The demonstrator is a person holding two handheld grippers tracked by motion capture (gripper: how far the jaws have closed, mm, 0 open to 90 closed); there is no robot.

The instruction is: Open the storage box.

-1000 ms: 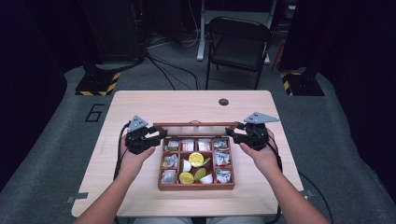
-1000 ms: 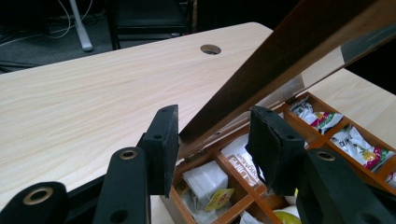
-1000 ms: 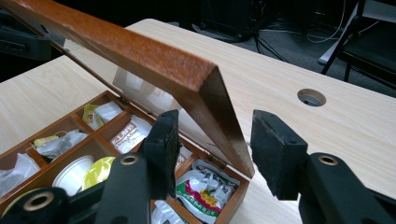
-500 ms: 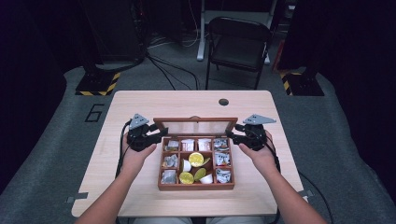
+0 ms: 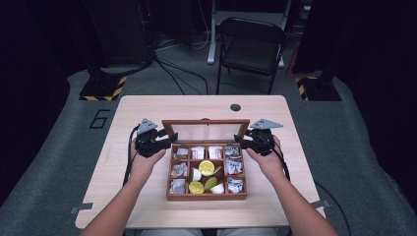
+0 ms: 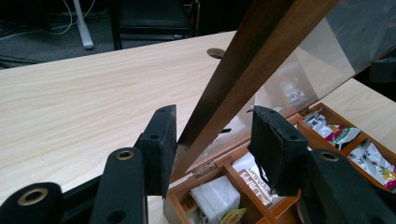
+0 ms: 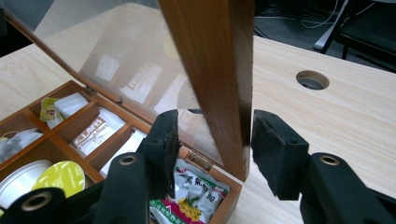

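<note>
The wooden box (image 5: 206,194) sits on the table (image 5: 147,105) between the two grippers, its glass lid (image 5: 205,131) raised and leaning back. The left gripper (image 5: 166,141) straddles the lid's left frame edge (image 6: 243,70): one pad lies against the wood, the other stands apart from it, and its jaws have just been opening. The right gripper (image 5: 242,141) brackets the lid's right frame edge (image 7: 219,70); the outer pad touches the wood, the inner pad seems just clear, though the angle makes that hard to judge, and its jaws have just been closing. Below both sets of jaws lie tea packets (image 7: 95,133) and round pods (image 5: 206,168) in the compartments.
</note>
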